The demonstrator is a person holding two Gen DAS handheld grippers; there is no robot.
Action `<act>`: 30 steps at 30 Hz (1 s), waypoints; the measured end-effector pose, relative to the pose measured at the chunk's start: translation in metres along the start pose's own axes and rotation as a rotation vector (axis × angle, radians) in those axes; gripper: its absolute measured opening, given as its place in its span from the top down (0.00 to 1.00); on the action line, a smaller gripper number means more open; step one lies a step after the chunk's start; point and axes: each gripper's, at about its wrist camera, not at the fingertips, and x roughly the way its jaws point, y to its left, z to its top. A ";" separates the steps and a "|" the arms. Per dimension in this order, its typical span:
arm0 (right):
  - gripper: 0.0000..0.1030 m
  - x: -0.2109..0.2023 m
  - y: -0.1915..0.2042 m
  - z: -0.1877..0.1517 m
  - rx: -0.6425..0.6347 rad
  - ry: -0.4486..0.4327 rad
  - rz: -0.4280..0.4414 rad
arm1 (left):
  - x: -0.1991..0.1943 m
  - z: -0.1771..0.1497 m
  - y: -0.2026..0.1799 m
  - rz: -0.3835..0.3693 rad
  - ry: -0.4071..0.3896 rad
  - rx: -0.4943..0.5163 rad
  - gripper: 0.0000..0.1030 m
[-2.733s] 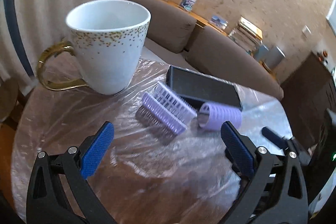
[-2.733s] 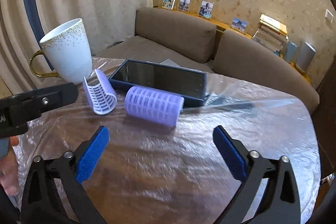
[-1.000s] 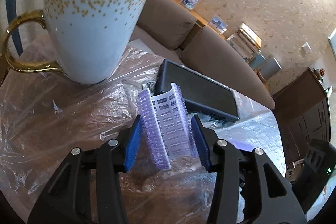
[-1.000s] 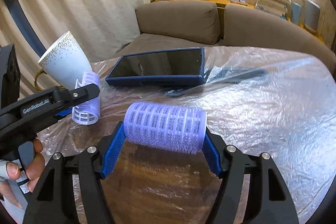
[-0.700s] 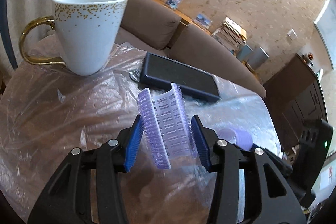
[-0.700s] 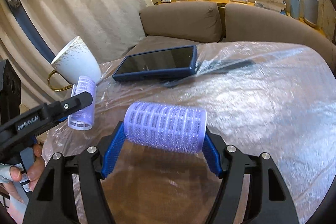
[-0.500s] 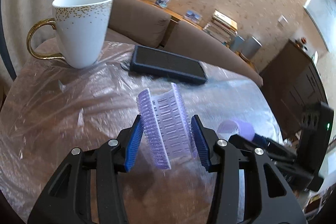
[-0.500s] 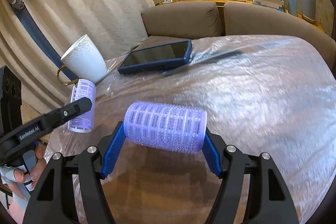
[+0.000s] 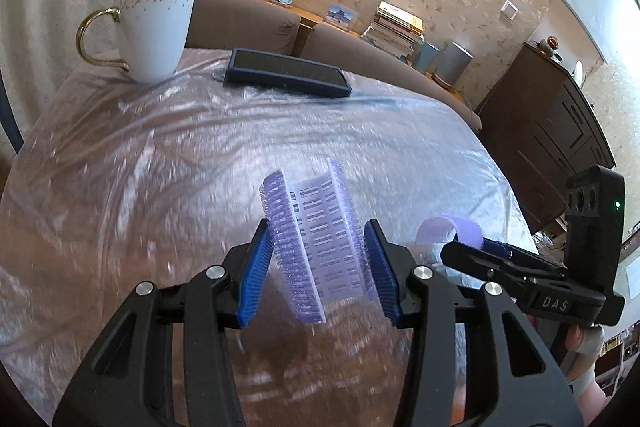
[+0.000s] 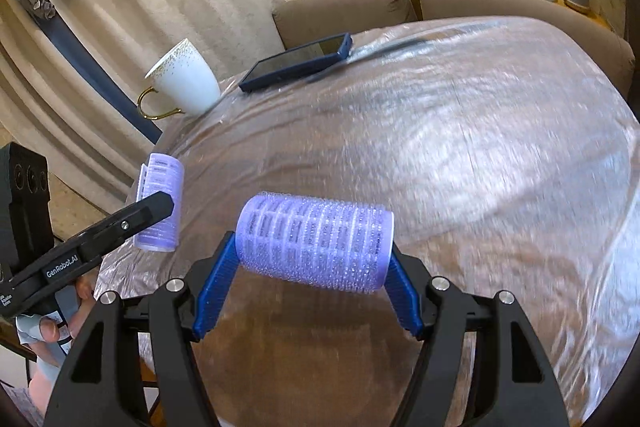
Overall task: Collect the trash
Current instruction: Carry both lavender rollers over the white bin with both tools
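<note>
Both purple hair rollers are off the table [image 9: 120,187] now, the split roller [image 9: 318,239] squeezed tight in the left gripper [image 9: 318,275] and the whole roller [image 10: 314,245] pinched in the half-open right gripper [image 10: 308,287], far from the mug [image 9: 154,27], but no bin shows yet.

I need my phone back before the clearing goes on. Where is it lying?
In both wrist views the phone lies flat at the far edge of the plastic-covered table, just right of the white mug, in front of the sofa.
</note>
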 end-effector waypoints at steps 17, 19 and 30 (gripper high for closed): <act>0.34 -0.055 0.009 -0.066 -0.023 0.028 0.011 | -0.046 -0.065 -0.021 0.015 0.030 0.091 0.53; 0.34 -0.061 0.010 -0.074 -0.032 0.037 0.011 | -0.050 -0.074 -0.024 0.011 0.045 0.105 0.53; 0.34 -0.084 0.021 -0.114 -0.097 0.096 0.035 | -0.069 -0.119 -0.049 -0.052 0.131 0.242 0.53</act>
